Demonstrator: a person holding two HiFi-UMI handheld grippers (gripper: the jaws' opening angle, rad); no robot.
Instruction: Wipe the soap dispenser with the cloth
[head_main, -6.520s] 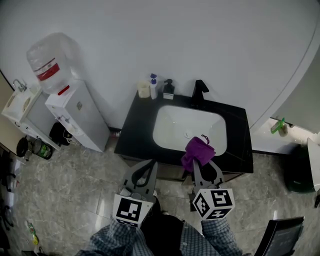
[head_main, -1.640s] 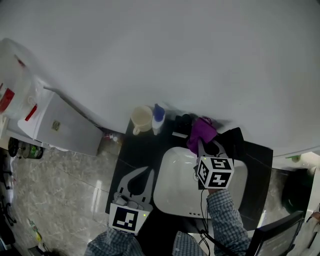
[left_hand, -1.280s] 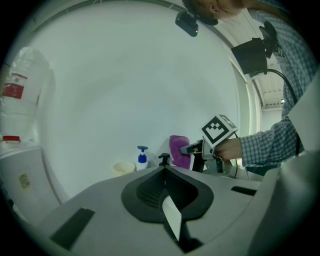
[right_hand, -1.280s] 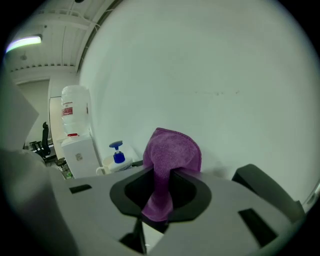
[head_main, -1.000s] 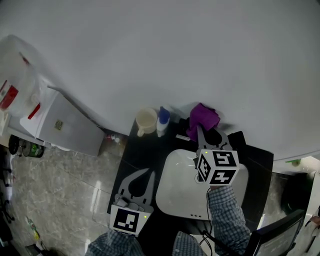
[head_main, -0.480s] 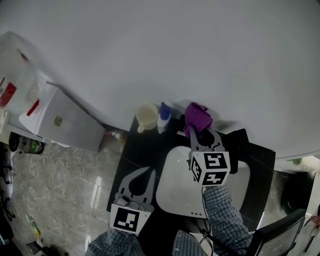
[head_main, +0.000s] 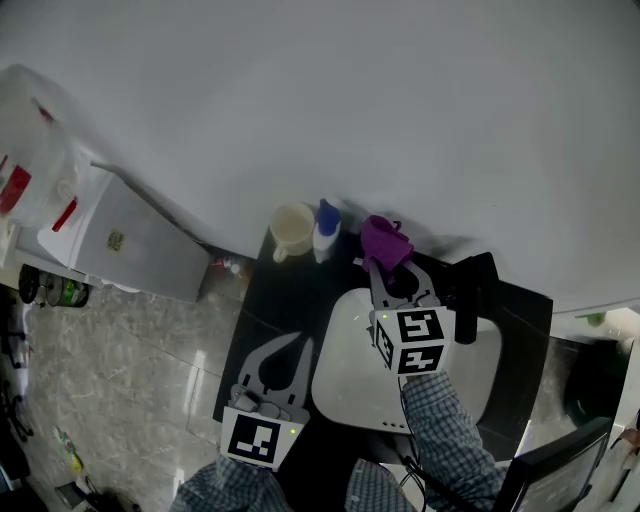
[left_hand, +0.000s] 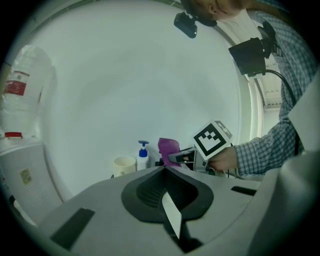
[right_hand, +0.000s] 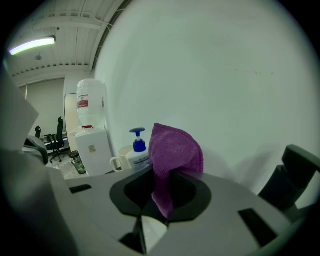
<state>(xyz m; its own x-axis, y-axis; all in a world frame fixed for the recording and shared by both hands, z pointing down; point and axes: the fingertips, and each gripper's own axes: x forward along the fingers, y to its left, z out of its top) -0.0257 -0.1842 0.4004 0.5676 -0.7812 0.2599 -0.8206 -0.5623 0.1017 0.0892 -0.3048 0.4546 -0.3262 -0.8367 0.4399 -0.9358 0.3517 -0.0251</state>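
A white soap dispenser with a blue pump (head_main: 326, 230) (right_hand: 136, 151) (left_hand: 143, 156) stands at the back of the black counter (head_main: 275, 305). Just right of it hangs a purple cloth (head_main: 384, 241) (right_hand: 172, 150) (left_hand: 168, 148), with my right gripper (head_main: 379, 266) (right_hand: 164, 176) shut on it; I cannot tell whether cloth and bottle touch. The cloth hides whatever stands directly behind it. My left gripper (head_main: 296, 343) (left_hand: 164, 169) is shut and holds nothing, low over the counter's front left, well apart from the dispenser.
A cream mug (head_main: 291, 229) (right_hand: 119, 159) stands left of the dispenser. The white basin (head_main: 350, 375) lies under my right arm, with a black faucet (head_main: 466, 292) (right_hand: 289, 172) to the right. A water cooler (head_main: 115, 240) stands on the floor at the left.
My right gripper has carried the cloth from the sink's front to the back wall, then slid it left and slightly down, closer to the blue-pump dispenser. The left gripper has barely moved.
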